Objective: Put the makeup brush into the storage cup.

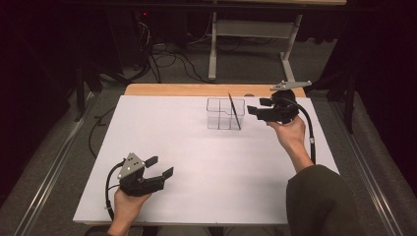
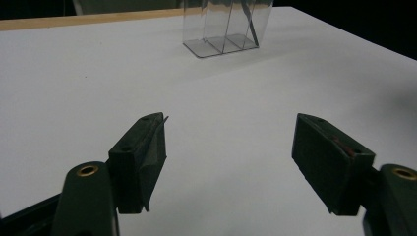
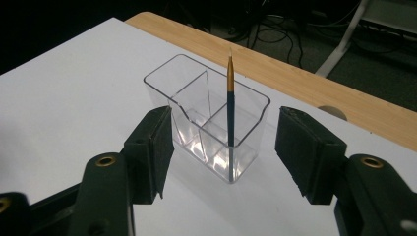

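White surface (image 1: 206,167), dark room behind. Clear divided holder (image 1: 225,113) at far centre; pencil (image 1: 234,111) leans inside, nearly upright. Right gripper (image 1: 255,109) just beside holder, jaws wide, empty, nearer. Left gripper (image 1: 160,166) well apart at near edge, wide, empty.

One clear plastic organizer (image 1: 225,113) stands on the white table (image 1: 196,162), divided into three compartments (two small, one long). One paintbrush (image 3: 230,105) stands in it. Two grippers are in play: the left gripper (image 1: 160,167) and the right gripper (image 1: 256,107), each with two jaws.
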The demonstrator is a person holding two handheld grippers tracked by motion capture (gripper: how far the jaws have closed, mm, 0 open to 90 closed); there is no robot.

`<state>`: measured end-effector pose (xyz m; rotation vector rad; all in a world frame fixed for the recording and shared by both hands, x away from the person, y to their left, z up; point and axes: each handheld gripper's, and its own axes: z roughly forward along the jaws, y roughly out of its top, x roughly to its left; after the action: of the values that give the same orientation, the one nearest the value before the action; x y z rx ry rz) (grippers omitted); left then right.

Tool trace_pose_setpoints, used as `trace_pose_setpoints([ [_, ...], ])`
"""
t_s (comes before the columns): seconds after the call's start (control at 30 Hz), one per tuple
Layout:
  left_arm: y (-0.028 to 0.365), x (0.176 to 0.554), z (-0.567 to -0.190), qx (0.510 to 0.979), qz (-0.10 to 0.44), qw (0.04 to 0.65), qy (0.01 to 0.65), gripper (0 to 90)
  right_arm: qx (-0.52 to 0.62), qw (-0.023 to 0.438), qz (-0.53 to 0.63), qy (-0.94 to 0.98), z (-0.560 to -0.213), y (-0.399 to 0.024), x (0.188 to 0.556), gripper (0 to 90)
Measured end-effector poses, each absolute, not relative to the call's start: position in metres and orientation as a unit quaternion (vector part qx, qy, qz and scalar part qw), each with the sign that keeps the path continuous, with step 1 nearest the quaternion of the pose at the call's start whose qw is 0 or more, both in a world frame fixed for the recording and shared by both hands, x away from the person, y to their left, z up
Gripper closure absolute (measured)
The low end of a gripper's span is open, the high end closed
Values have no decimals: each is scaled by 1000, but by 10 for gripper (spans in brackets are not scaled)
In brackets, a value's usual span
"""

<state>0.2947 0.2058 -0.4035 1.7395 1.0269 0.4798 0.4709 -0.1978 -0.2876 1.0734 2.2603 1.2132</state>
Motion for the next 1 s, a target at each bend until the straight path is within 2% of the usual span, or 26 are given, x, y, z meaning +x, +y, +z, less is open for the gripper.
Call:
trace_pose_setpoints([
  [1.0, 206, 294, -404, 720, 201, 508, 428, 294, 383, 178, 440, 793, -290, -220, 451, 407],
])
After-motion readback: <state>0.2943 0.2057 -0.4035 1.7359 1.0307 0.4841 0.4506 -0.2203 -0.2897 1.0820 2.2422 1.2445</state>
